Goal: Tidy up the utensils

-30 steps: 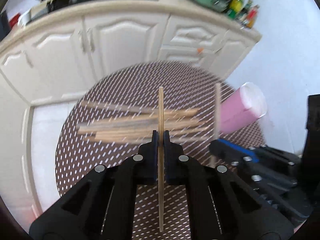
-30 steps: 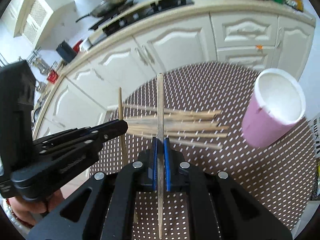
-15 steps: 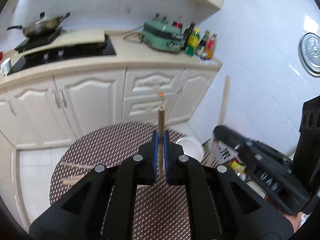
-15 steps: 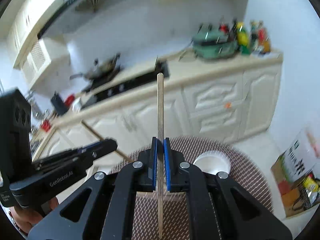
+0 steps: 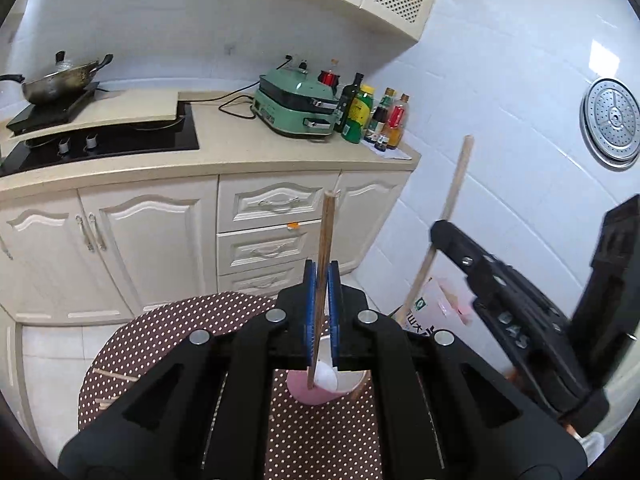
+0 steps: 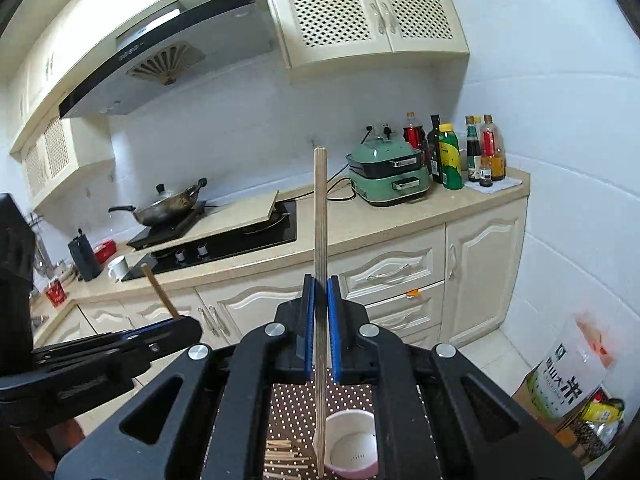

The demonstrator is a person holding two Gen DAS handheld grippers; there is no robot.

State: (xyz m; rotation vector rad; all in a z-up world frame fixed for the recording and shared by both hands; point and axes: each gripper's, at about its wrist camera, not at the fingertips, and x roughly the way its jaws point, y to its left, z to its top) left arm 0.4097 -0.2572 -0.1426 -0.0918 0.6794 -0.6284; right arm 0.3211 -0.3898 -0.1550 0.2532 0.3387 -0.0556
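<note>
Two grippers, left [image 5: 321, 300] and right [image 6: 321, 316], each clamp one chopstick [image 5: 325, 248].

The right tool [image 6: 322, 324] clamps an upright wooden chopstick [image 6: 320, 240] above the pink cup [image 6: 352, 450] and loose chopsticks [image 6: 282, 460] on the dotted worktop [image 6: 292, 404], the left tool [image 6: 176, 332] at left gripping another chopstick [image 6: 158, 290].

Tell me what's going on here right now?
A person holds a gripper in each hand, each shut on one wooden chopstick. The left gripper grips a darker chopstick, the right gripper a paler chopstick. Both hang above the pink cup on the dotted table, where more chopsticks lie loose.
</note>
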